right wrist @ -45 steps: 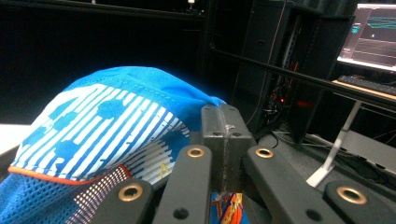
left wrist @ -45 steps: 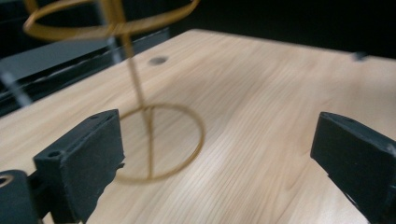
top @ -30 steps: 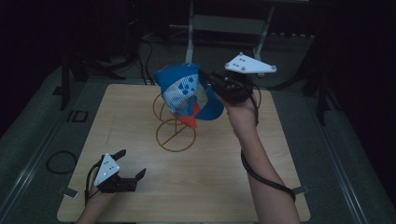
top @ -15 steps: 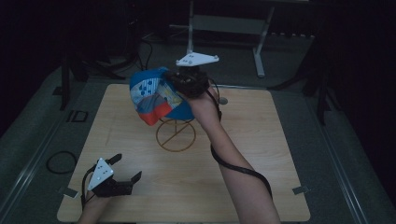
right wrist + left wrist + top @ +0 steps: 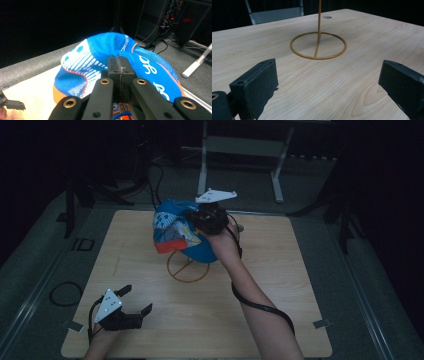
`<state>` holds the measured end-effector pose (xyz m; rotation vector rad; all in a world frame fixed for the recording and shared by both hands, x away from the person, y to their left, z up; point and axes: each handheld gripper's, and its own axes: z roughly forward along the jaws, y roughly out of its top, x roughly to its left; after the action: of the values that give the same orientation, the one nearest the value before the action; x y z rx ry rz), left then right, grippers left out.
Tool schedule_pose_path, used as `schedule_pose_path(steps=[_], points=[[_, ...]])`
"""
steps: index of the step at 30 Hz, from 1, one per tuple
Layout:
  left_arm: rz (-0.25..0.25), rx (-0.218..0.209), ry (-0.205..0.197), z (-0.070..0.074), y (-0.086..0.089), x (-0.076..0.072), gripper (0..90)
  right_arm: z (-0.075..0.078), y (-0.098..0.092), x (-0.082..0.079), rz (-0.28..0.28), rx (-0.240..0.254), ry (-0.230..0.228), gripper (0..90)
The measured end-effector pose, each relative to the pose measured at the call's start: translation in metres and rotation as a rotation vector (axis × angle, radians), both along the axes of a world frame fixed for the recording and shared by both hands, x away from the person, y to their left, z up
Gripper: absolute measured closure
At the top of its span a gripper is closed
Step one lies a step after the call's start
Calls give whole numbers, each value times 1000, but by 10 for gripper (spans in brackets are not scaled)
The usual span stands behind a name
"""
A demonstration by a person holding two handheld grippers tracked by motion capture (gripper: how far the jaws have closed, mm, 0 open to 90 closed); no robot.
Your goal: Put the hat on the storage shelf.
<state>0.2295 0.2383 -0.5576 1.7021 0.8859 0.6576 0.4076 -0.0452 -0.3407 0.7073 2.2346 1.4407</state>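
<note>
**Right hand-held gripper clamping cap over the wire stand**

Right hand-held gripper (image 5: 192,220) is gripping a blue cap (image 5: 175,232); in the right gripper view its jaws are sitting pressed together with a fold of the cap's fabric (image 5: 117,47) pinched at their tips. The cap is hanging off the jaws toward the left of the high view, white-patterned panel and orange edge facing the camera, crown bunched up. It is sitting above the wire stand (image 5: 188,267), covering the stand's upper part; can't tell whether the cap is touching the post. The stand's ring base is lying flat on the bench (image 5: 260,270), near the middle, slightly toward the far edge. The person's right forearm is reaching in from the bottom of the high view, with the cable looping under it.

Left hand-held gripper (image 5: 135,302) is resting low at the near-left corner of the bench, well apart from the cap. Its jaws are standing wide apart with nothing between them; the left gripper view is looking across bare wood at the stand's ring (image 5: 318,45) and its thin upright post.
</note>
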Motion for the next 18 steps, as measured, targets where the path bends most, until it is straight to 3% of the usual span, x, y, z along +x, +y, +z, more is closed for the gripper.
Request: schedule_pose_path(steps=[9, 18], points=[[-5, 2, 7, -2, -1, 1, 28, -20, -27, -6, -4, 64, 38, 900], [-8, 3, 9, -3, -2, 1, 28, -35, -36, -16, 3, 92, 40, 900]])
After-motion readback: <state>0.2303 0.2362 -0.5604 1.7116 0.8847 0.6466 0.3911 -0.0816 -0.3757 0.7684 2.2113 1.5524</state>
